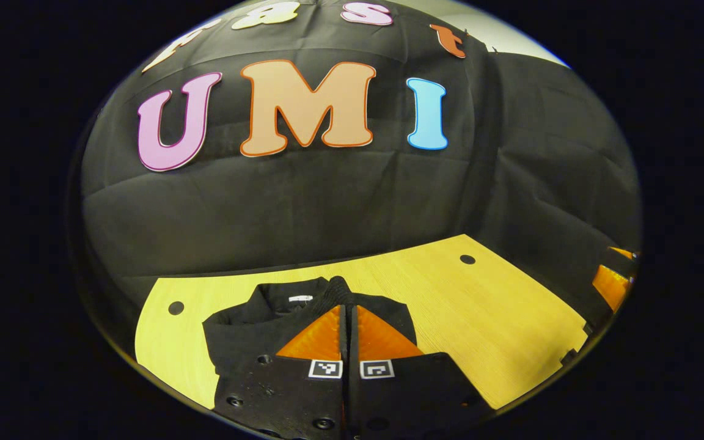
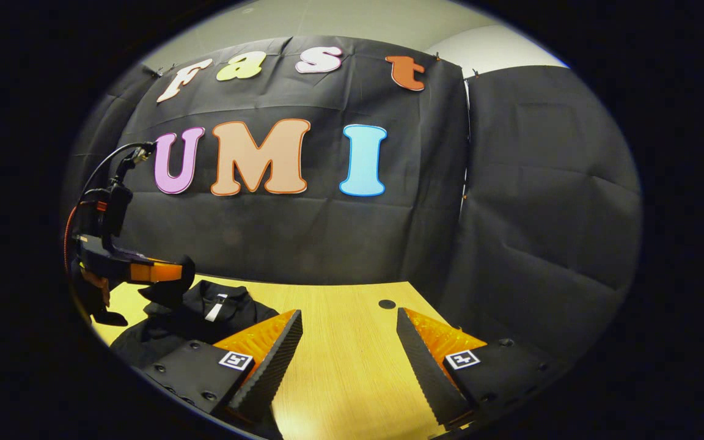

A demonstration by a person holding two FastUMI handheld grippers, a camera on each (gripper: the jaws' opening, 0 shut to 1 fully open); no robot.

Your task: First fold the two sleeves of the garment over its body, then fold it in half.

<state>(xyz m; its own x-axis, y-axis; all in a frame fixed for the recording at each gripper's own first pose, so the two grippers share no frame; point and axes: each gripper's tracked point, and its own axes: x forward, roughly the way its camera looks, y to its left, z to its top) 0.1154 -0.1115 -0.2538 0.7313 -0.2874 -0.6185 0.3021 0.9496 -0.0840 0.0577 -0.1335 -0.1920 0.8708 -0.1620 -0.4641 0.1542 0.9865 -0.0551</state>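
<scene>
Left tongs (image 1: pixel 347 308) closed, dark fabric bunched at tips; I judge sleeve fold in hand. Garment (image 2: pixel 196 318) lies on tabletop (image 2: pixel 352 360), left of right tongs (image 2: pixel 348 342), gaping, empty. Next: lay sleeve over body.

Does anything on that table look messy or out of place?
Yes: the black garment lies bunched on the light wooden table rather than spread flat. The left gripper has its jaws closed on a fold of it.

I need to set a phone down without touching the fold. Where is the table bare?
Bare wood lies on the table between the garment and the side curtain, in front of the right tool. It is crowded by the garment, where the left tool is.
</scene>
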